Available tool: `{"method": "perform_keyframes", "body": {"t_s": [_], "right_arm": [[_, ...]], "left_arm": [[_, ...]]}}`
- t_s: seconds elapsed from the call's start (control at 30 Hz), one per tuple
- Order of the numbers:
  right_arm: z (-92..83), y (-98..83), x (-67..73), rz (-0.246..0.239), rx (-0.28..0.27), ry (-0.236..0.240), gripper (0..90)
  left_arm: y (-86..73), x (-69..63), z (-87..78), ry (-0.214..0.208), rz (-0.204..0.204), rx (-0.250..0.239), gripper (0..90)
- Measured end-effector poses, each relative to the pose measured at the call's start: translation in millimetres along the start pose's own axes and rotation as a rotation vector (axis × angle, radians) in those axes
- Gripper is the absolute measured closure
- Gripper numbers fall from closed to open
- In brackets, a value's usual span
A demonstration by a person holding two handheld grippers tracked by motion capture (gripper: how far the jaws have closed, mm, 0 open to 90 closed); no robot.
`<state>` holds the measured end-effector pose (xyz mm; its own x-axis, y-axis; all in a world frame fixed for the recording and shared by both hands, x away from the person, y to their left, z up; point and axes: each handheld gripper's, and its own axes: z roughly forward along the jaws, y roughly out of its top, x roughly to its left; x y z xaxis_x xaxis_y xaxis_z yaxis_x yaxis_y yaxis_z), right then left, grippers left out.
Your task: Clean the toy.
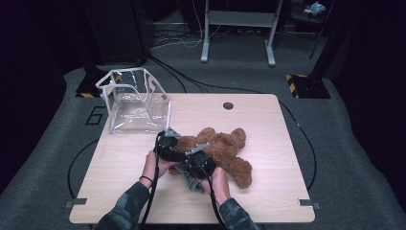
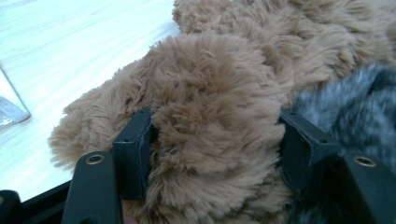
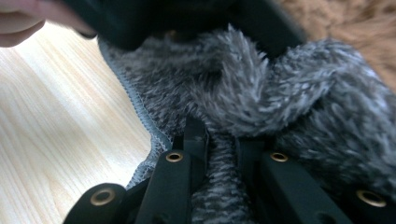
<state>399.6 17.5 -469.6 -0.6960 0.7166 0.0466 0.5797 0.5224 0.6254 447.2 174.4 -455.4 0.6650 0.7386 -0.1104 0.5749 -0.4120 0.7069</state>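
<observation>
- Left gripper [image 2: 212, 154]: our jaws are clamped on a fat tuft of brown fur, one pad on each side of it, fur bulging out between and over them. That tuft is a limb of the teddy bear [image 1: 225, 148].
- Right gripper [image 3: 223, 140]: jaws nearly pressed together, pinching a thin fold of the grey fuzzy cloth [image 3: 261, 98]. The fold runs straight up between the two pads.
- The cloth has a stitched hem along its left edge in the right gripper view; that edge lies on bare wood.
- In the left gripper view the grey cloth [image 2: 350, 102] sits just right of the pinched brown limb, touching the bear's fur.
- Seen from the high view, the left gripper [image 1: 167, 143] and right gripper [image 1: 196, 160] are close together at the bear's near-left side, a hand behind each, both forearms in camo sleeves coming in from the bottom edge.
- Grey cloth [image 1: 190, 181] hangs out below the right gripper onto the table, between our two hands.
- Bear lies flat around the middle of the wooden table [image 1: 268, 120], head toward the far side, one leg stretching out to the right.
- Clear plastic box [image 1: 136, 98] stands on the far-left corner of the table, open top, well apart from the bear.
- Round cable hole [image 1: 228, 105] in the tabletop beyond the bear.
</observation>
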Motion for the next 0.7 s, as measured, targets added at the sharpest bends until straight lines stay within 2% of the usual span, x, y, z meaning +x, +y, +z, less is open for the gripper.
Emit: {"method": "perform_keyframes", "body": {"t_s": [0.1,0.2,0.23,0.33,0.37,0.4,0.5,0.6,0.7], "right_arm": [[6.2,-4.4,4.1,-0.003,0.025,0.019,79.8],[23.3,-11.9,10.0,-0.031,0.093,0.046,79.7],[26.8,-13.6,11.8,-0.024,0.093,0.049,79.8],[22.2,-12.1,9.5,-0.013,0.1,0.069,79.6],[17.3,-12.2,9.4,0.017,0.103,0.078,79.5],[10.4,-13.0,5.9,0.006,0.079,0.091,79.4],[-11.4,-17.7,-2.9,0.041,0.01,0.117,79.2],[-32.0,-19.5,-11.2,0.057,-0.043,0.105,79.1],[-43.4,-19.3,-20.8,0.083,-0.069,0.073,79.1]], "left_arm": [[0.4,-1.6,0.4,0.009,-0.001,-0.001,35.2],[0.5,-2.0,0.7,0.009,-0.011,-0.011,35.8],[0.3,-0.9,0.3,0.005,-0.009,-0.007,35.6],[0.4,-0.3,-0.2,0.003,-0.006,-0.018,35.5],[0.3,-0.2,-0.7,0.003,-0.011,-0.017,35.5],[0.0,0.2,-0.9,0.001,-0.01,-0.019,35.5],[-0.8,0.6,-0.7,-0.004,-0.016,-0.024,35.5],[-0.6,0.6,-0.8,-0.002,-0.008,-0.019,35.5],[-0.6,0.7,-0.8,-0.003,-0.008,-0.02,35.5]]}}
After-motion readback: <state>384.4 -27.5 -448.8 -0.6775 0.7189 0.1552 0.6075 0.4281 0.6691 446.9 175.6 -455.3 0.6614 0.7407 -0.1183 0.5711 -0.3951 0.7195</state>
